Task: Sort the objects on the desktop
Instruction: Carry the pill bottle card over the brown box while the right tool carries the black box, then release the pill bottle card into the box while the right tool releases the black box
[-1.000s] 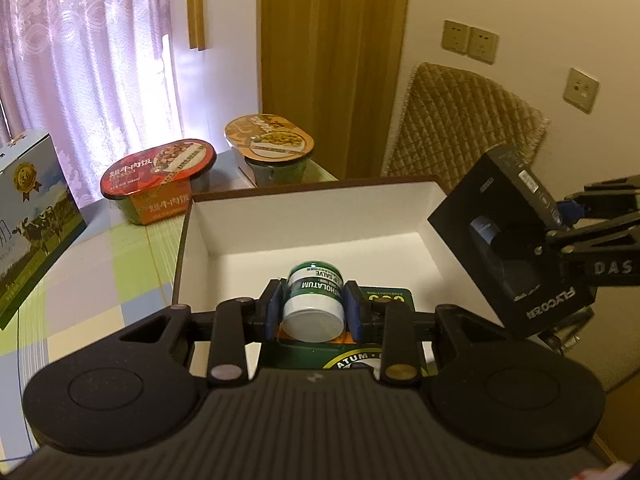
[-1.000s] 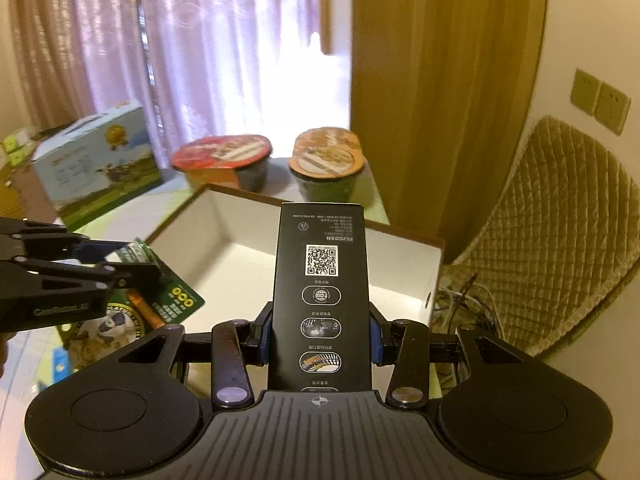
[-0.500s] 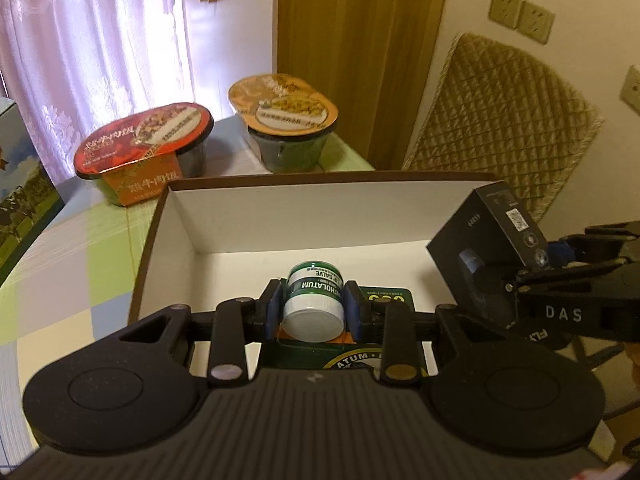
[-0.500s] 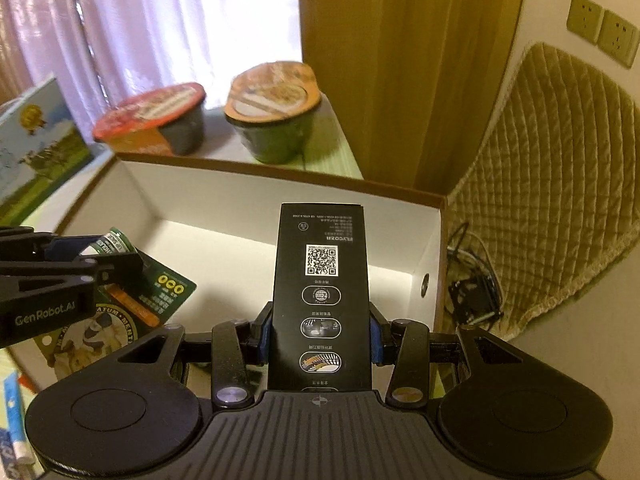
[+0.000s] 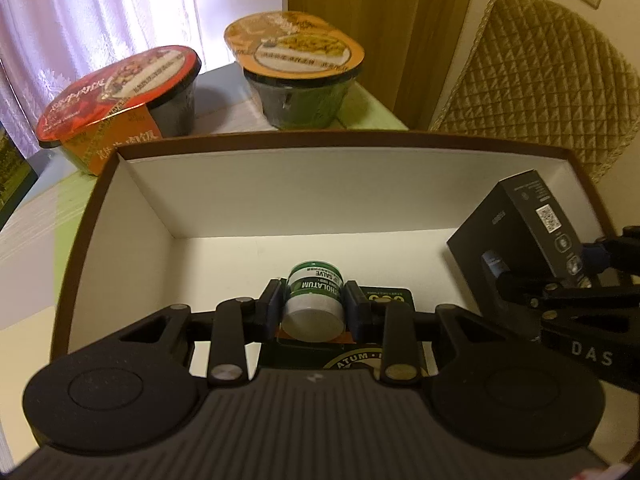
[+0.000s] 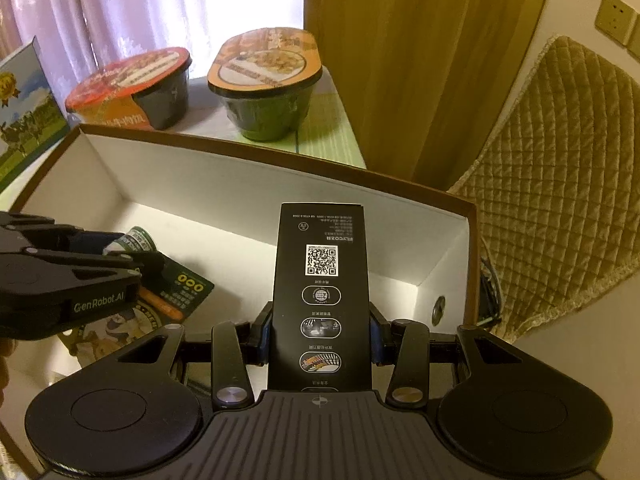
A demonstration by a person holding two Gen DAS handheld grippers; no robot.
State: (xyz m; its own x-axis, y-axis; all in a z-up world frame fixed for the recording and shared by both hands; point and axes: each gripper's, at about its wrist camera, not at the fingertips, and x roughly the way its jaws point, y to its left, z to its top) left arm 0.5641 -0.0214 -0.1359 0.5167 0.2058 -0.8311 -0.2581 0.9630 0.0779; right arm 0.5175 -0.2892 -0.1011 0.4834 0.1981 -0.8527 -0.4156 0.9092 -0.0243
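My left gripper (image 5: 314, 312) is shut on a small green-and-white salve jar (image 5: 314, 304) mounted on a green printed card (image 5: 390, 296). It hangs low inside a white-lined storage box (image 5: 280, 184) with a brown rim. My right gripper (image 6: 320, 332) is shut on a tall black carton (image 6: 322, 300) bearing a QR code. That carton (image 5: 516, 232) also shows at the right of the left wrist view, inside the box near its right wall. In the right wrist view the left gripper (image 6: 124, 256) with the jar (image 6: 134, 242) and card (image 6: 180, 292) sits at the left over the box floor (image 6: 240, 240).
Behind the box on the table stand a red-lidded noodle bowl (image 5: 120, 92) and an orange-lidded noodle bowl (image 5: 296, 68). A milk carton box (image 6: 28, 108) stands at the far left. A quilted chair (image 6: 560, 184) is beyond the table's right edge, with curtains behind.
Both grippers have moved forward and down, bringing the jar card and the black carton from above the box to inside it. Both grips are unchanged.
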